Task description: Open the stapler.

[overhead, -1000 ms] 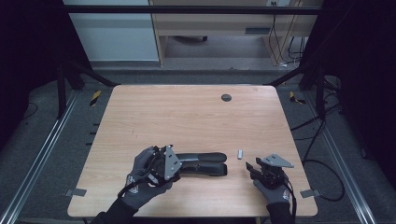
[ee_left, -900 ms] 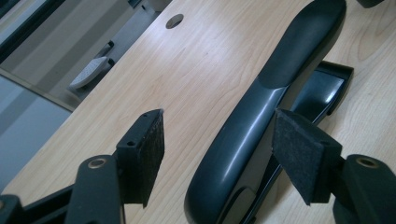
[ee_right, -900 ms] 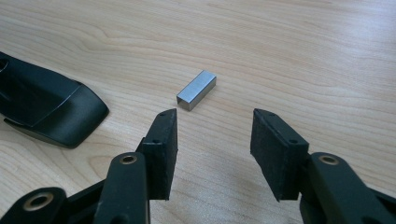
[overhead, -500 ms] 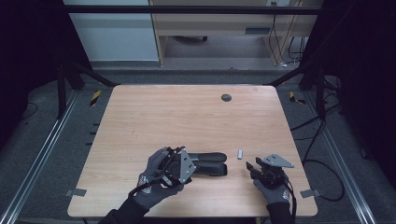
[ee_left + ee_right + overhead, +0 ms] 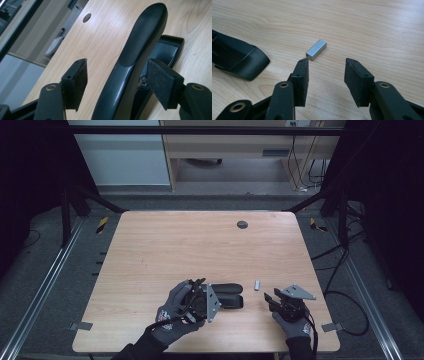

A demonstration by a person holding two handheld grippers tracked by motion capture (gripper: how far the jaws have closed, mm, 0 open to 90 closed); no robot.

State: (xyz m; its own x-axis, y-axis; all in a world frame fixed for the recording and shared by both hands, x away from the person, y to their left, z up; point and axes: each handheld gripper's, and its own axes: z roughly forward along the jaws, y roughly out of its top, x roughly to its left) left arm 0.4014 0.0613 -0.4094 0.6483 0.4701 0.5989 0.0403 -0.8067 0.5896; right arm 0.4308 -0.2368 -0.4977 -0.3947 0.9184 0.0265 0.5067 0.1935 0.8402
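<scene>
Straddling black stapler (image 5: 140,50), left gripper (image 5: 117,82) wide; right gripper (image 5: 325,80) wide, staple block (image 5: 316,49) just ahead.

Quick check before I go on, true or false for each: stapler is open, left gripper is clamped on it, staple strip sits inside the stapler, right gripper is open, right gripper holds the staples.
1. The stapler is open: true, its top arm is lifted off the base.
2. The left gripper is clamped on it: false, its pads straddle the top arm with gaps showing.
3. The staple strip sits inside the stapler: false, it lies on the table beside it.
4. The right gripper is open: true.
5. The right gripper holds the staples: false, the strip lies ahead of its jaws.
</scene>
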